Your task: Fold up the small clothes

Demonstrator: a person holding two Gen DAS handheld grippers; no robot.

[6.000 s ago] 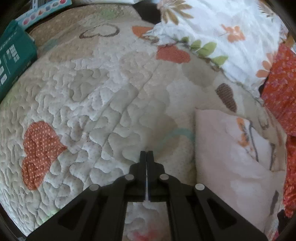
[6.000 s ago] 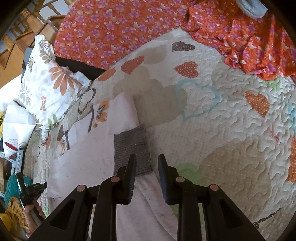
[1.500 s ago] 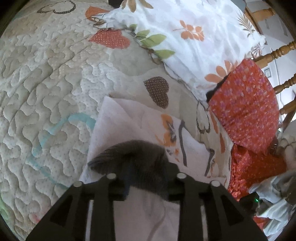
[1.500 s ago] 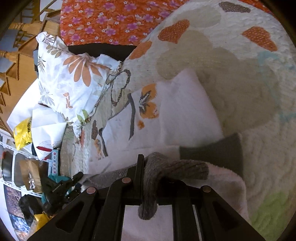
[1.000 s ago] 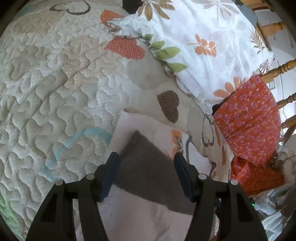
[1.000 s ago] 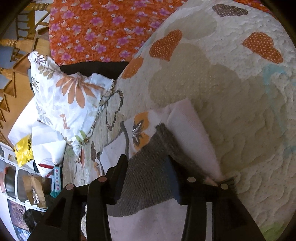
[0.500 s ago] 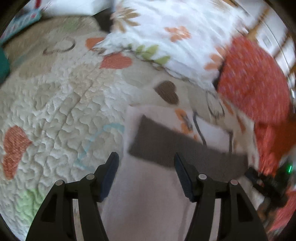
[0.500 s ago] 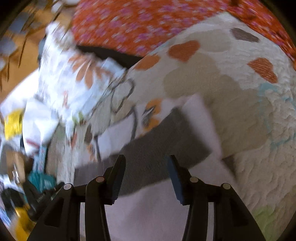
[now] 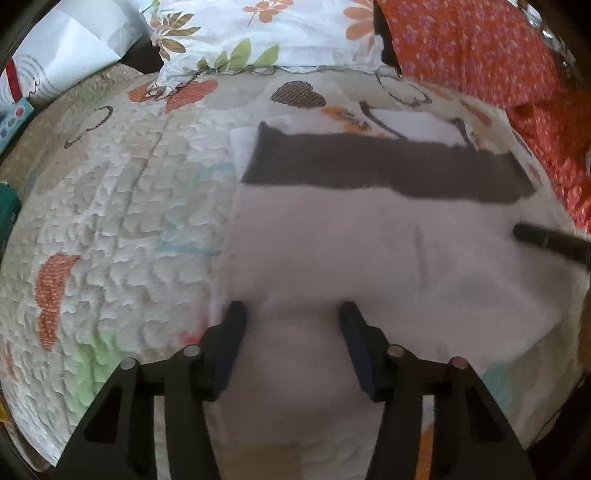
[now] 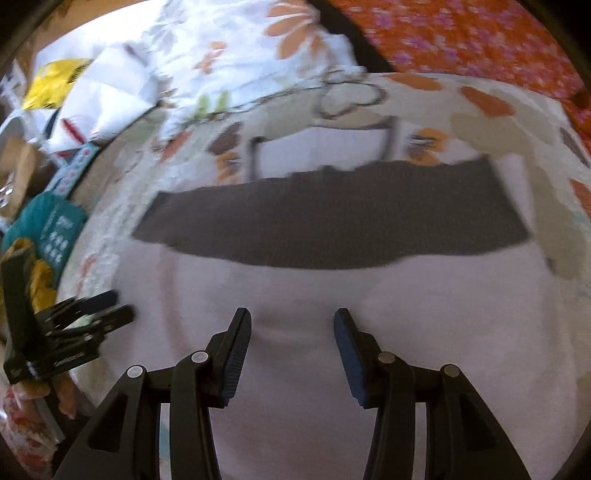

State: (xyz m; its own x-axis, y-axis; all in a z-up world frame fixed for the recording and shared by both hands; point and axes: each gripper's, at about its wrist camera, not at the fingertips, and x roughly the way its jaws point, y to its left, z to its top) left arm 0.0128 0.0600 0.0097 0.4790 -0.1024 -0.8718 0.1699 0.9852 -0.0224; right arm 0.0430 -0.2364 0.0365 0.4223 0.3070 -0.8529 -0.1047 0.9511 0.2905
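Left wrist view: left tongs (image 9: 291, 317) part open, just closing a bit, nothing gripped, only pale cloth below. Small pale garment (image 9: 369, 251) with a dark grey band (image 9: 388, 170) lying flat on the heart quilt (image 9: 122, 184) of the bed. Flowered pillow (image 9: 258, 33) and orange cloth (image 9: 472, 48) behind. Right wrist view: right tongs (image 10: 292, 325) part open too, empty, over the same garment (image 10: 314, 295). Left tongs (image 10: 92, 314) seen at the garment's left edge.

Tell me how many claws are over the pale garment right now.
2. The left claw hovers open above the near part of the pale garment; the right claw is open above it too, further along, its tip showing at the left view's right edge.
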